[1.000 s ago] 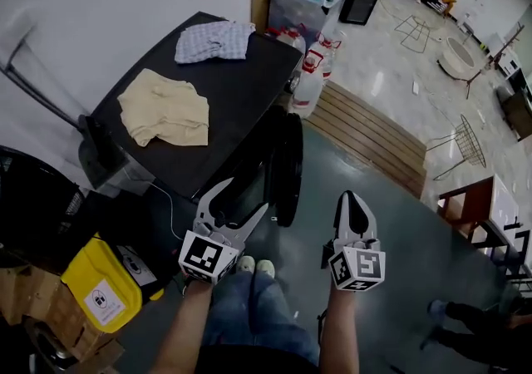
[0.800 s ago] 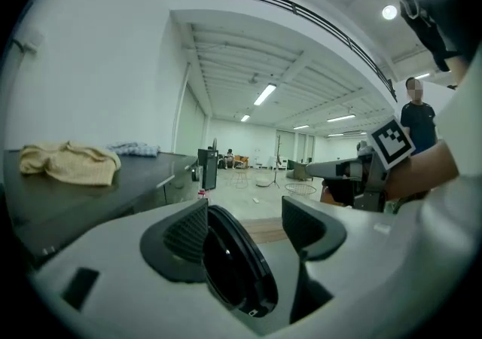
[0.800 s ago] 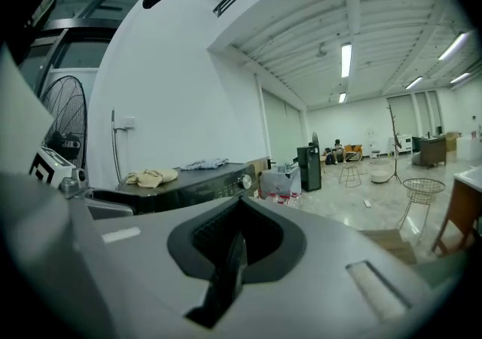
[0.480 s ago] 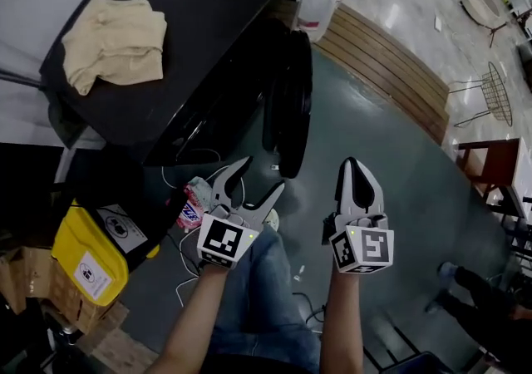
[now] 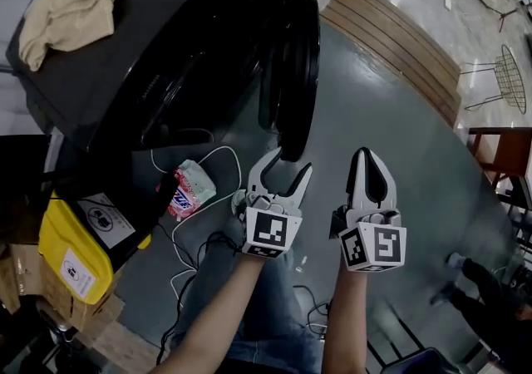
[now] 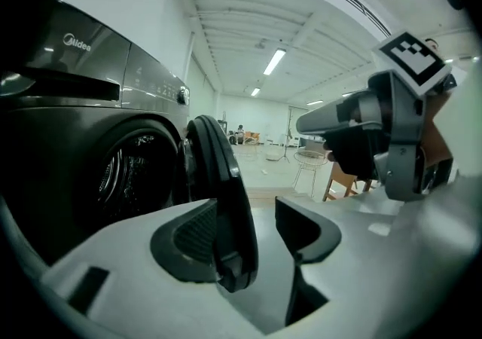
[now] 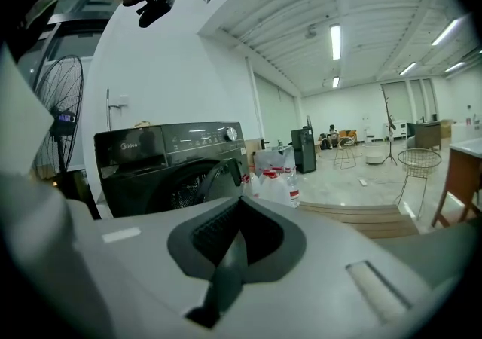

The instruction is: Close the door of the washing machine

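Only the head view shows the beige cloth [image 5: 71, 2] atop the washing machine [image 5: 166, 40]. Its door [image 5: 295, 56] stands upright, swung wide. The left gripper [image 5: 291, 160] jaws, apart and just closing, seem to straddle its rim. The right gripper [image 5: 364, 156] jaws are together.

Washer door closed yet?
No, the door stands swung wide out from the front of the washing machine.

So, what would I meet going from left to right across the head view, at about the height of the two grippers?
yellow container → crumpled packet → left gripper → right gripper → brown table
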Demonstrator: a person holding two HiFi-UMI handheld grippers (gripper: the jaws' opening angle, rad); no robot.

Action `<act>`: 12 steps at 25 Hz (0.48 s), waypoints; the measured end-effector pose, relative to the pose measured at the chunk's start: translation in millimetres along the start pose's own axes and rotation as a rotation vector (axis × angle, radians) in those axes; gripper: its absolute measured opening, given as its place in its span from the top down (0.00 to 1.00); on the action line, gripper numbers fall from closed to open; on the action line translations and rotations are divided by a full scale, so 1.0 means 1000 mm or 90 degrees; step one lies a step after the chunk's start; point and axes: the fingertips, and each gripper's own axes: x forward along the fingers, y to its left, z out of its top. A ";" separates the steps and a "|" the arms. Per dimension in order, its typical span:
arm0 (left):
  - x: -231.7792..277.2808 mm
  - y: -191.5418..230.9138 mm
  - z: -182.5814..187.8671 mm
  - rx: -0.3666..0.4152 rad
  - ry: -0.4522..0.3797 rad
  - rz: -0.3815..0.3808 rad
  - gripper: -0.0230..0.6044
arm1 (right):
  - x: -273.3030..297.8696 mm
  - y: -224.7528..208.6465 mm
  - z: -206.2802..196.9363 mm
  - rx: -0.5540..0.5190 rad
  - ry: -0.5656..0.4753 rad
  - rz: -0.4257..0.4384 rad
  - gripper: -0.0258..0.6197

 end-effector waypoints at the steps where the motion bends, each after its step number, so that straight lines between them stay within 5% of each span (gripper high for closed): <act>1: 0.005 -0.003 -0.004 -0.004 0.003 0.007 0.59 | -0.002 -0.002 -0.004 0.001 0.003 -0.003 0.95; 12: 0.045 0.008 -0.012 -0.042 0.017 0.090 0.73 | 0.002 -0.007 -0.013 0.004 0.013 -0.003 0.95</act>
